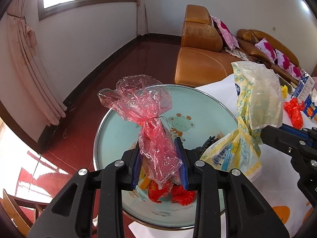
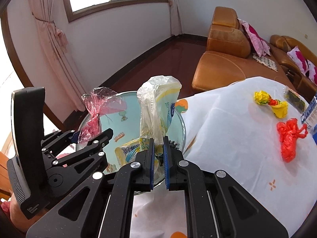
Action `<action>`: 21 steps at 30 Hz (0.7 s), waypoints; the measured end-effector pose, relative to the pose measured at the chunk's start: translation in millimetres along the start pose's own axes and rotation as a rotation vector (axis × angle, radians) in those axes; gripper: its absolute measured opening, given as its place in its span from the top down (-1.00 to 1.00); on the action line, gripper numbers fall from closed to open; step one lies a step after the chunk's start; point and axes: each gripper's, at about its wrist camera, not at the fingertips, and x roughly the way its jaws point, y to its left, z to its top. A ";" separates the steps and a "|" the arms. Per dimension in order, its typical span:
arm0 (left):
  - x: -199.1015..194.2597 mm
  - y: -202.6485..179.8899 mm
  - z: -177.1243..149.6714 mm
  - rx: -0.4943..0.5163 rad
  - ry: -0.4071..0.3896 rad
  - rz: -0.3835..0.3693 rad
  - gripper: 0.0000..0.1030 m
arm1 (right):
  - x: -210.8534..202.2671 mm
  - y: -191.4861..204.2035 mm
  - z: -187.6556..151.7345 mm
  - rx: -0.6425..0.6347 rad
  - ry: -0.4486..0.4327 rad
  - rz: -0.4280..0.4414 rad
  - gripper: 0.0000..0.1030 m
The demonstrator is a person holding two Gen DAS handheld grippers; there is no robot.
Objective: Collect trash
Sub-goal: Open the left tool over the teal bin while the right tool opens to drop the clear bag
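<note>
The left claw [image 1: 159,150] reaches forward with its blue-padded fingers [image 1: 136,164] closed in from both sides on the pink plastic wrapper [image 1: 146,117], which stands up from between them. The right claw [image 2: 158,154] sits just beside it, to its right, fingers [image 2: 151,162] drawn close and pinching the twisted waist of the yellow-patterned bag [image 2: 156,107]. Both claws point the same way, roughly level and near the desk's edge.
</note>
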 end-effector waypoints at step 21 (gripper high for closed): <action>36.6 -4.5 3.2 0.011 0.075 -0.004 0.37 | 43.8 0.9 2.4 -0.041 0.081 0.013 0.80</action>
